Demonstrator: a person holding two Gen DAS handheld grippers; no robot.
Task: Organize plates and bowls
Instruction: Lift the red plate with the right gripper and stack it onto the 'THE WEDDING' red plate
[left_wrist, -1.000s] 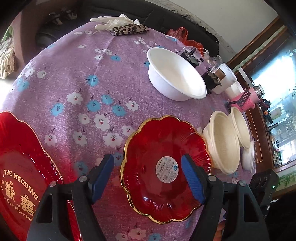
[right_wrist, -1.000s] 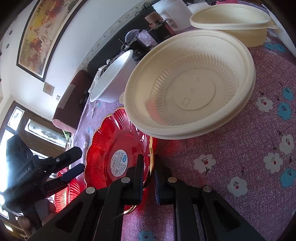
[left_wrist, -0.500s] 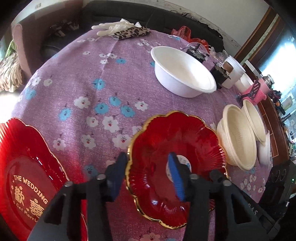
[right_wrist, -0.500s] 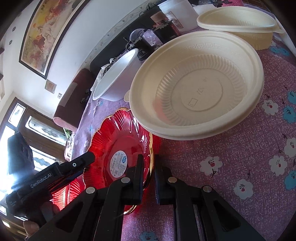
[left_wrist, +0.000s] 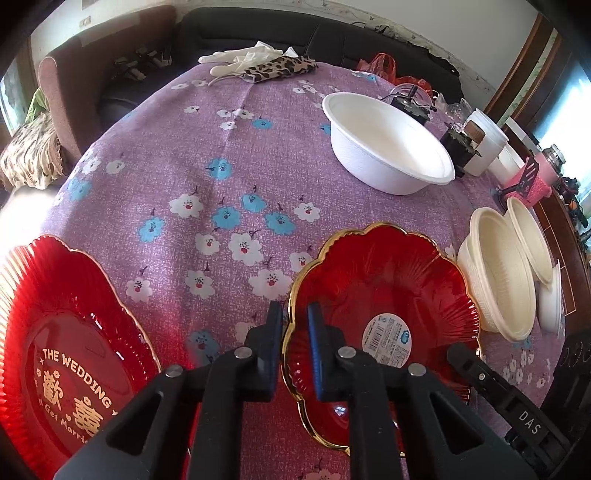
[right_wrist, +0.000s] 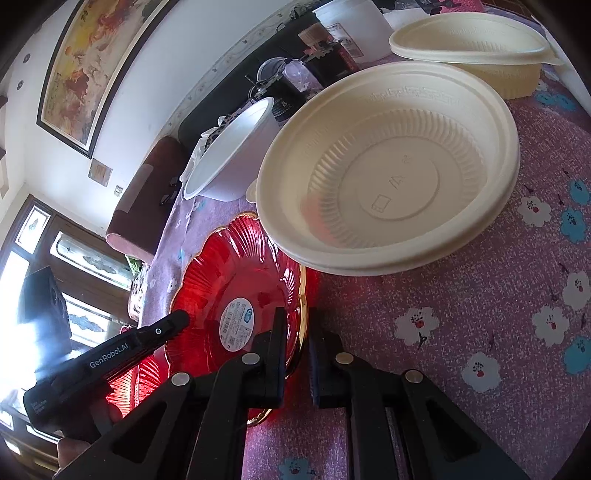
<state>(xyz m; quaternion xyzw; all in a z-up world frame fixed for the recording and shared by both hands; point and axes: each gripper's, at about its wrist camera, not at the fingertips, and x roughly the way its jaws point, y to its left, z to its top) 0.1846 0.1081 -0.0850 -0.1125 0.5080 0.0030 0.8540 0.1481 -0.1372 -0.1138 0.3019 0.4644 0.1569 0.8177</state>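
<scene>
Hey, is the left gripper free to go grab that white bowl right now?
Probably not yet. The left gripper is shut on the rim of the small red plate, which the right gripper also clamps. The purple cloth toward the white bowl lies bare.

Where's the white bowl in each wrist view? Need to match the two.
Left wrist: white bowl sits upper right on the purple floral tablecloth, beyond the small red plate.
Right wrist: white bowl is left of centre, seen tilted, behind the cream bowl.
Shared landmark: the small red plate with its round white sticker, clamped at opposite rims by both grippers.
</scene>
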